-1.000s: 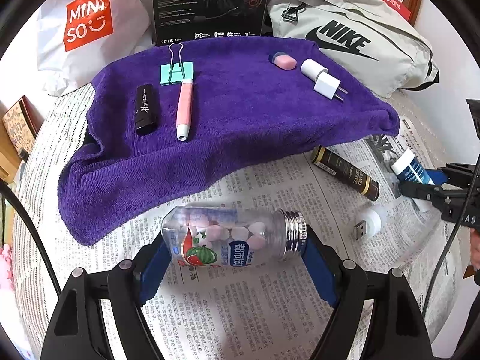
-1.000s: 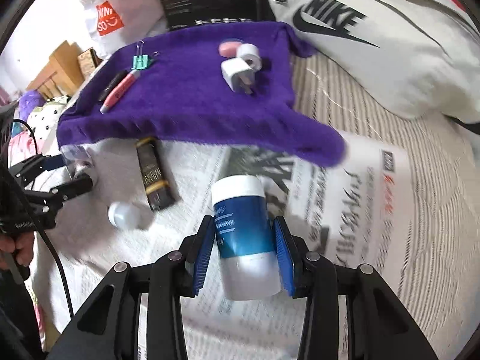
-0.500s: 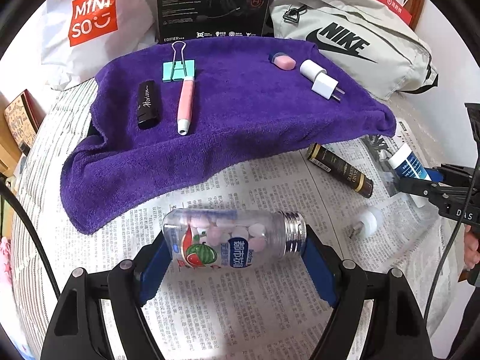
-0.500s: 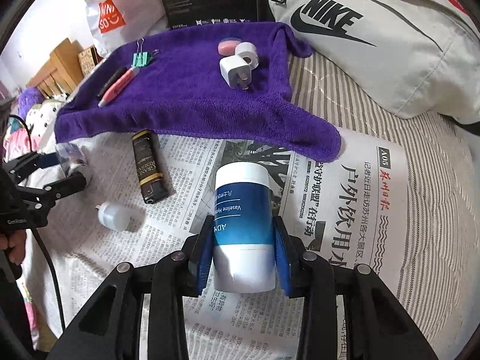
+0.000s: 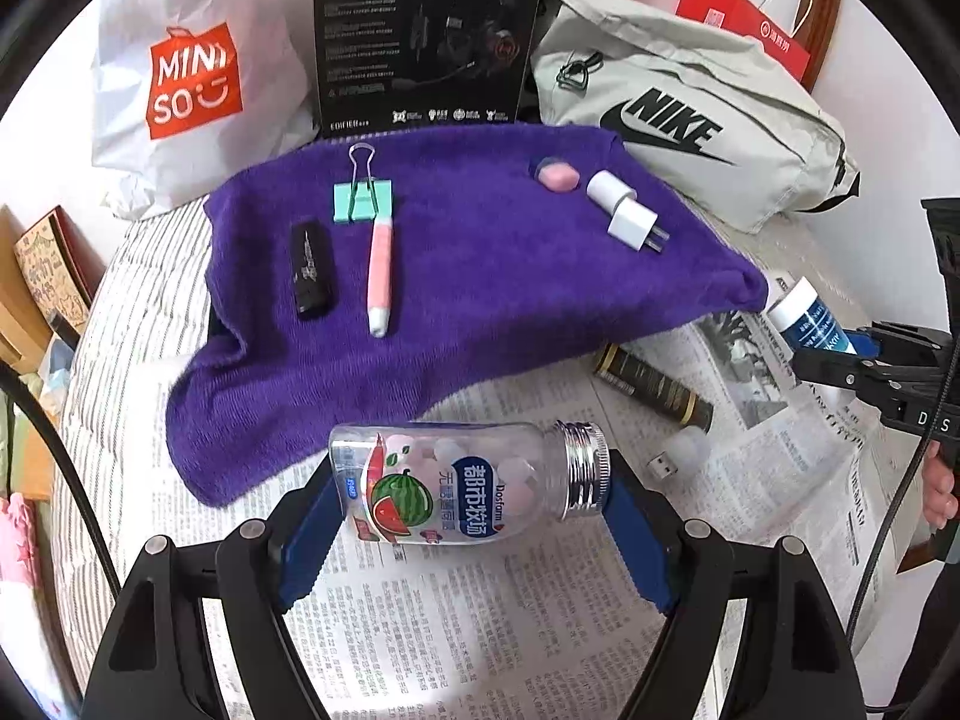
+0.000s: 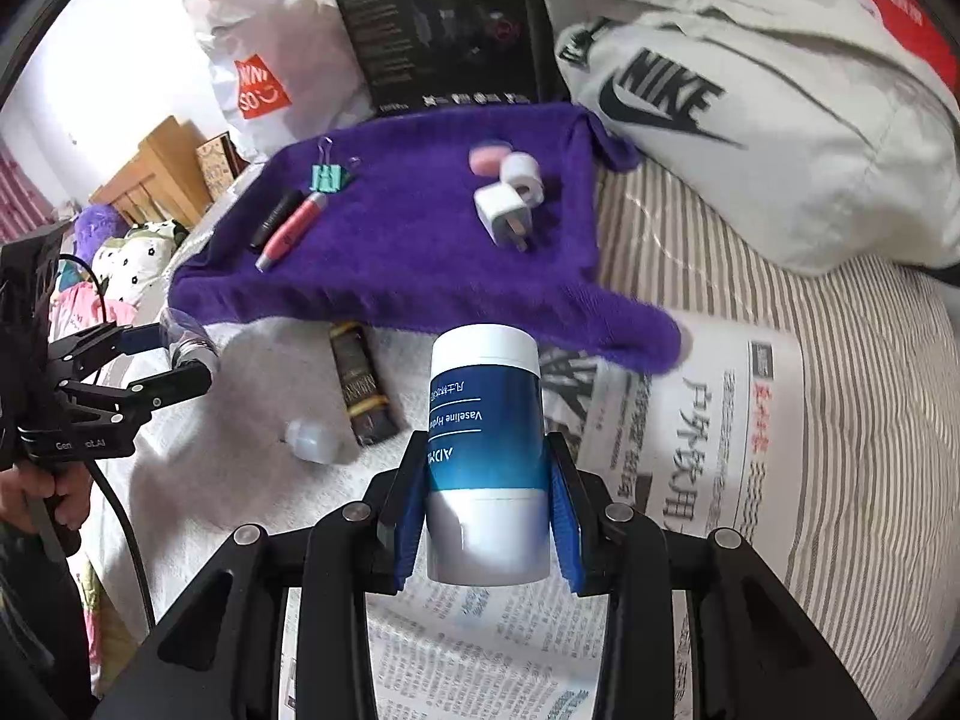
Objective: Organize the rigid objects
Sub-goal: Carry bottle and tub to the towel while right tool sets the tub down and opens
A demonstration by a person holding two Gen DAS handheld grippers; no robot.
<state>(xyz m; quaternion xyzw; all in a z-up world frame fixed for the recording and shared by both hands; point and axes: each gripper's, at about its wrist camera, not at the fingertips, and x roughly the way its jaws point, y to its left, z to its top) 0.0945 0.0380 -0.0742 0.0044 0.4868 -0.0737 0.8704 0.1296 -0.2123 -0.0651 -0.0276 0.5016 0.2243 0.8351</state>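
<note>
My left gripper (image 5: pixel 468 495) is shut on a clear candy bottle (image 5: pixel 462 483) with a silver screw neck, held sideways by its ends above the newspaper. My right gripper (image 6: pixel 487 498) is shut on a blue and white Vaseline lotion bottle (image 6: pixel 485 420), cap pointing away. The purple towel (image 5: pixel 480 276) carries a black lighter (image 5: pixel 311 267), a pink pen (image 5: pixel 380 276), a green binder clip (image 5: pixel 362 199), a pink eraser (image 5: pixel 558 176) and a white plug adapter (image 5: pixel 627 216). On the newspaper (image 5: pixel 480 600) lie a black and gold tube (image 5: pixel 651 385) and a small white USB light (image 5: pixel 684 455).
Behind the towel stand a white Miniso bag (image 5: pixel 192 84), a black headset box (image 5: pixel 423 36) and a grey Nike bag (image 5: pixel 690 114). The striped bed cover (image 6: pixel 810 324) lies under everything. A person's hand (image 6: pixel 36 492) holds the left gripper's handle.
Both grippers have risen with their bottles, so the towel and newspaper look a little farther off. The lotion bottle's cap has tipped up toward the towel's edge.
</note>
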